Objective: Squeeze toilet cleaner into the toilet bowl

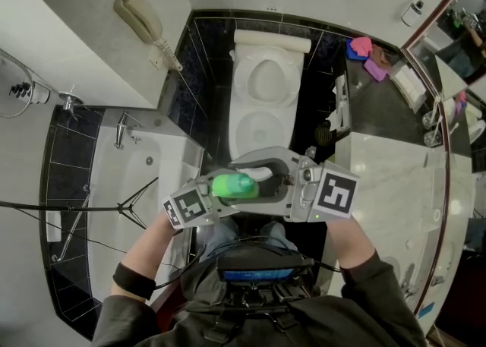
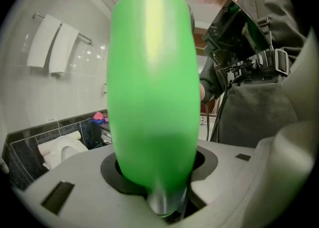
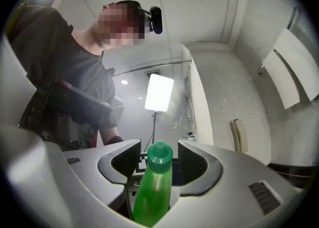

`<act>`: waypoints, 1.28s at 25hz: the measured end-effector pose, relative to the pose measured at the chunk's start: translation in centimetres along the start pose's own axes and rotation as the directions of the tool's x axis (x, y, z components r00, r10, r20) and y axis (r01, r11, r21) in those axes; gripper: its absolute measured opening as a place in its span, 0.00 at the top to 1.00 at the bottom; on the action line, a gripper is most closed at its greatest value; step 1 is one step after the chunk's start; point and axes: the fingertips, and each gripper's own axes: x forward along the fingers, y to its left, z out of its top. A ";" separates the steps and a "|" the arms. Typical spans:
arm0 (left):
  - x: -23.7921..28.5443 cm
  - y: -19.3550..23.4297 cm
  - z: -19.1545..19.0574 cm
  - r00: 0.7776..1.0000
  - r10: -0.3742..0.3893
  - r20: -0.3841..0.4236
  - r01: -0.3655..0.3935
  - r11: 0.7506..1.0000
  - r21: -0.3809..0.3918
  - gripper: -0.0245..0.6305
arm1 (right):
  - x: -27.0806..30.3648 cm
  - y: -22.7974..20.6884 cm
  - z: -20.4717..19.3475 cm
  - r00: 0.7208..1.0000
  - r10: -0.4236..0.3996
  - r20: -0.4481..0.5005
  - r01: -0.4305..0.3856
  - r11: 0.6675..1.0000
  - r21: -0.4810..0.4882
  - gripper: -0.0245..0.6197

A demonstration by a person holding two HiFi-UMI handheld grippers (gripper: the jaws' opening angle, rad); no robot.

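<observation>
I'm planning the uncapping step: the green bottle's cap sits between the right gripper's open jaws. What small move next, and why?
Probably close the right gripper on the cap and twist: the cap is on the green bottle, the pads stand clear of it, and the left gripper clamps the bottle's body.

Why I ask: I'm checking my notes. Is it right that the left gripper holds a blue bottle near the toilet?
Not quite: the bottle is green, not blue. The left gripper view shows it plainly, filling the space between the jaws of the left gripper, which holds it. The rest stands: in the head view it is near the toilet.
</observation>
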 end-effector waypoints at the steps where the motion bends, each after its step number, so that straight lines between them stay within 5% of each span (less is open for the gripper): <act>1: 0.0 0.2 0.0 1.000 0.011 0.003 -0.011 1.000 -0.001 0.66 | 0.1 -0.1 0.0 1.000 -0.005 0.005 0.005 1.000 0.017 0.53; 5: -0.1 2.0 -0.3 0.991 0.133 0.012 -0.133 0.991 -0.008 0.66 | -0.1 -1.4 -0.2 0.997 -0.081 0.020 0.078 0.992 0.103 0.43; 9: -0.5 5.3 -1.4 0.943 0.333 -0.003 -0.333 0.943 -0.015 0.66 | -0.9 -4.1 -0.9 0.971 -0.237 0.037 0.225 0.952 0.207 0.43; 15: -1.6 10.3 -3.1 0.780 0.625 -0.032 -0.626 0.780 -0.006 0.66 | -2.3 -7.5 -3.2 0.902 -0.431 0.000 0.397 0.832 0.387 0.43; 21: -2.1 12.6 -4.8 0.651 0.756 -0.064 -0.758 0.653 -0.001 0.66 | -2.6 -8.6 -4.3 0.871 -0.491 -0.014 0.415 0.721 0.555 0.45; 28: -2.0 13.1 -5.2 0.596 0.798 -0.090 -0.801 0.599 0.009 0.66 | -2.7 -8.9 -4.7 0.859 -0.512 -0.021 0.424 0.686 0.591 0.63; 29: -2.0 13.2 -5.2 0.590 0.802 -0.090 -0.805 0.593 0.008 0.66 | -2.7 -9.0 -4.9 0.852 -0.522 -0.031 0.440 0.683 0.583 0.71; 32: -2.1 13.3 -4.9 0.590 0.803 -0.086 -0.806 0.593 0.003 0.66 | -2.9 -9.2 -4.7 0.841 -0.540 -0.032 0.460 0.682 0.569 0.72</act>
